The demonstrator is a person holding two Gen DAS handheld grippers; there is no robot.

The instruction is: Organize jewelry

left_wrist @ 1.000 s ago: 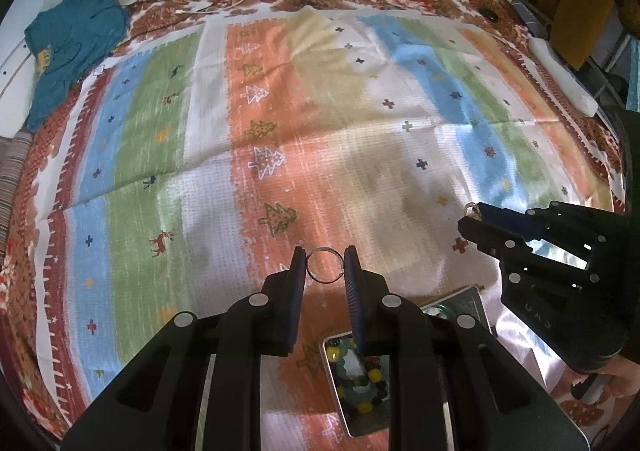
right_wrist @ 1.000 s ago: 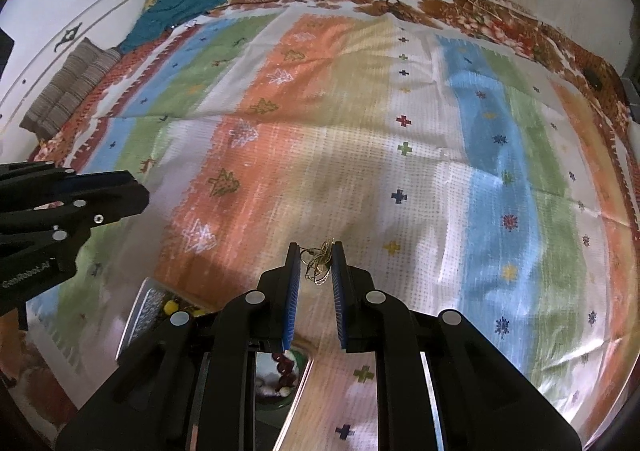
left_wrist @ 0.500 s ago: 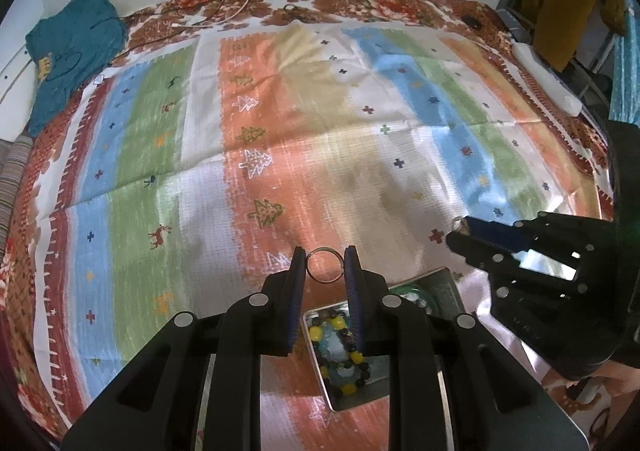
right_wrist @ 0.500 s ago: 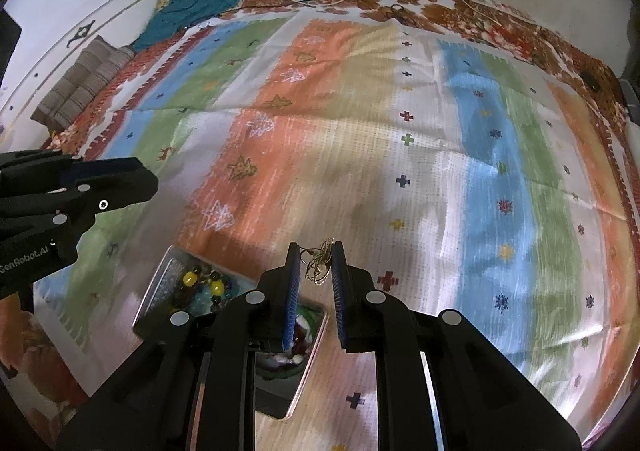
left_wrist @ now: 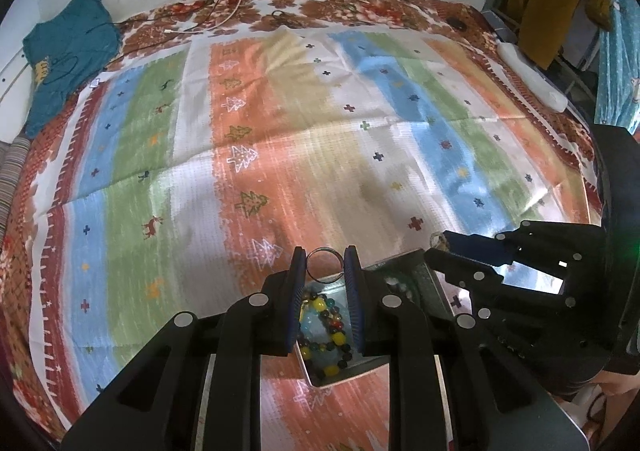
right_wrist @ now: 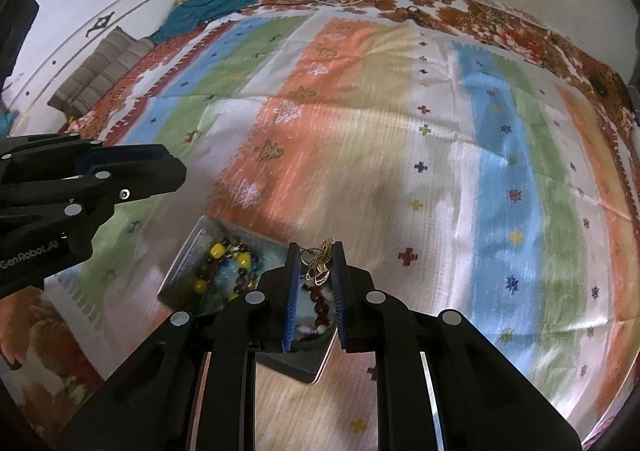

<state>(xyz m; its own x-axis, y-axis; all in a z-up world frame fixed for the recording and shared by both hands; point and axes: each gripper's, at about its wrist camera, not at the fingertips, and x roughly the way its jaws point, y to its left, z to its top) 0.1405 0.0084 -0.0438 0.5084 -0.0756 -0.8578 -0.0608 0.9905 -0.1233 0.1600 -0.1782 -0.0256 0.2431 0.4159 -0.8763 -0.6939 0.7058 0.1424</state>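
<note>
**Desk:** While both claws hang over a striped bedspread (left_wrist: 280, 155), what does each one carry?

**Photographer:** Left gripper (left_wrist: 325, 265) pinches a plain silver ring (left_wrist: 325, 260) between its blue pads, jaws nearly closed on the band. Right gripper (right_wrist: 316, 265) clamps a small tangle of gold-coloured jewelry (right_wrist: 318, 265), possibly rings or a fine chain; too small to tell.

**Desk:** And where do the pieces belong?

**Photographer:** A shallow metal tray (left_wrist: 404, 265) lies on the spread directly beneath the two claws. One compartment holds a beaded bracelet (left_wrist: 326, 335) in yellow, green and dark beads; in the right wrist view a second compartment shows dark red beads (right_wrist: 318, 301) under the right claw's fingers.

**Desk:** Risks from here?

**Photographer:** Several, as I judge it. The silver ring is held only by its edges at the very fingertips, so any twist of the wrist could flip it out onto the patterned cloth, where it would be hard to spot. Releasing from this height could bounce it off the tray's wall or into the wrong compartment. The gold tangle may snag on a pad and not fall cleanly. Both claws sit near each other over one small tray, so lowering together risks a knock.
</note>
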